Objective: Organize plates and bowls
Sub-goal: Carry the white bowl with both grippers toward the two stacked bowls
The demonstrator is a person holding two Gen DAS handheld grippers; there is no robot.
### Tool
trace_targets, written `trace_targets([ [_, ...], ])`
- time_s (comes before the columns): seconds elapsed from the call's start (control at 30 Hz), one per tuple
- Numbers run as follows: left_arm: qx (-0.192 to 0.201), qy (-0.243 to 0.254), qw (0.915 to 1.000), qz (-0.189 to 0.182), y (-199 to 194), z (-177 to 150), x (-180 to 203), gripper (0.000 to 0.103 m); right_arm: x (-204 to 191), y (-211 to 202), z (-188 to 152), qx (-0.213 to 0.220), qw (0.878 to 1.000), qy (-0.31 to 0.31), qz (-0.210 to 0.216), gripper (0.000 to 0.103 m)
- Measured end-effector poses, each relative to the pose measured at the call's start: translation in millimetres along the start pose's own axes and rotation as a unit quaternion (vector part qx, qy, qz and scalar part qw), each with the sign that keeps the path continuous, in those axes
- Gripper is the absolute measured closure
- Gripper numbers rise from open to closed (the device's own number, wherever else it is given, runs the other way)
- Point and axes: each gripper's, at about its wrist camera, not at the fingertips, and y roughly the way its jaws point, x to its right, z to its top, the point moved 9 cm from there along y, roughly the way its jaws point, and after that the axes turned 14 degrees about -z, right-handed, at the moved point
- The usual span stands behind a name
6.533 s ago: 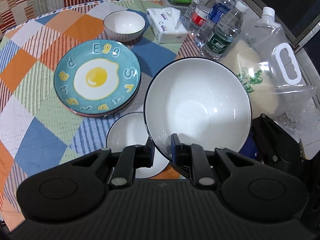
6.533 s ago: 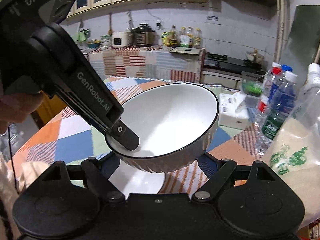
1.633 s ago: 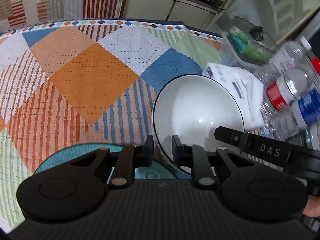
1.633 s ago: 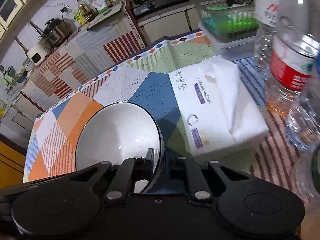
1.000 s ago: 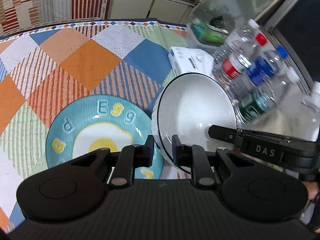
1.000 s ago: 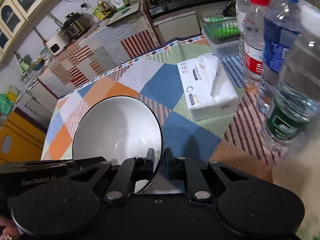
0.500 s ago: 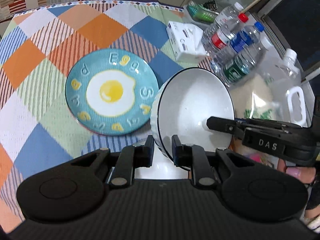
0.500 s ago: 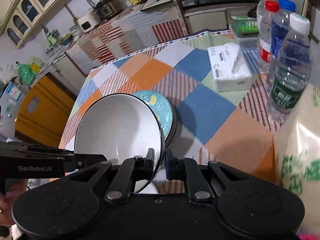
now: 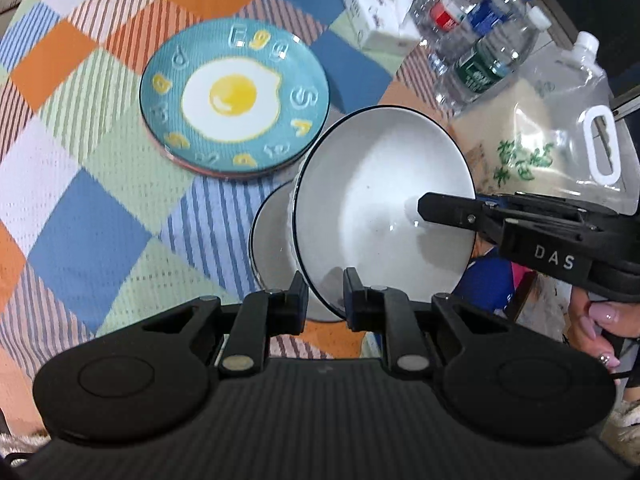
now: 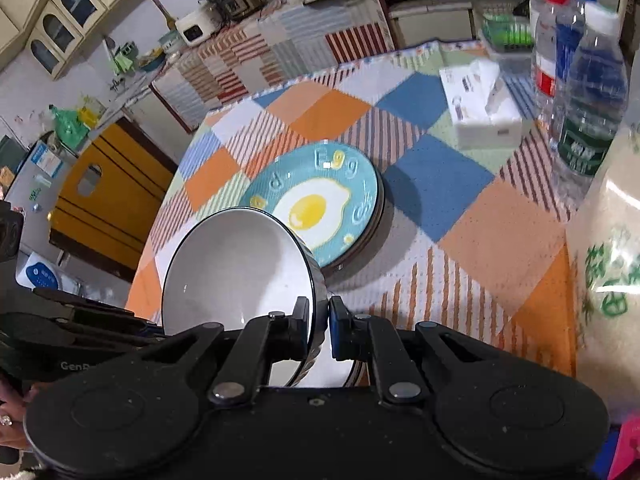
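A: Grippers?
B: Left gripper [image 9: 325,294] and right gripper [image 10: 319,328] both pinching the white bowl [image 9: 384,208] rim, opposite sides.
A: Change?
B: Bowl carried from the tissue box [image 9: 378,12] side; now tilted over the second bowl [image 9: 272,236], beside the egg plate [image 9: 234,100].

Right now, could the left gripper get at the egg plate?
Probably not: the left gripper is shut on the white bowl, as is the right gripper. The egg plate itself lies uncovered.
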Motion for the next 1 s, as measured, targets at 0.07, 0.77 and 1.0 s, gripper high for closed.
trace_targets([
  [0.07,-0.006,-0.004,1.0,0.002,3.3,-5.0,-4.1,0.087,-0.1,4.8,-5.8,-0.008,1.0,-0.002,-0.001,0.089],
  [0.77,-0.05,-0.071,0.9962,0.008,34.6,-20.3,-31.6,0.087,-6.3,39.9,-27.5,-0.04,0.998,-0.031,-0.034,0.09],
  [1.0,-0.05,-0.059,0.9968,0.018,39.3,-19.7,-32.6,0.082,-11.5,46.7,-31.2,-0.028,0.996,-0.06,-0.054,0.089],
])
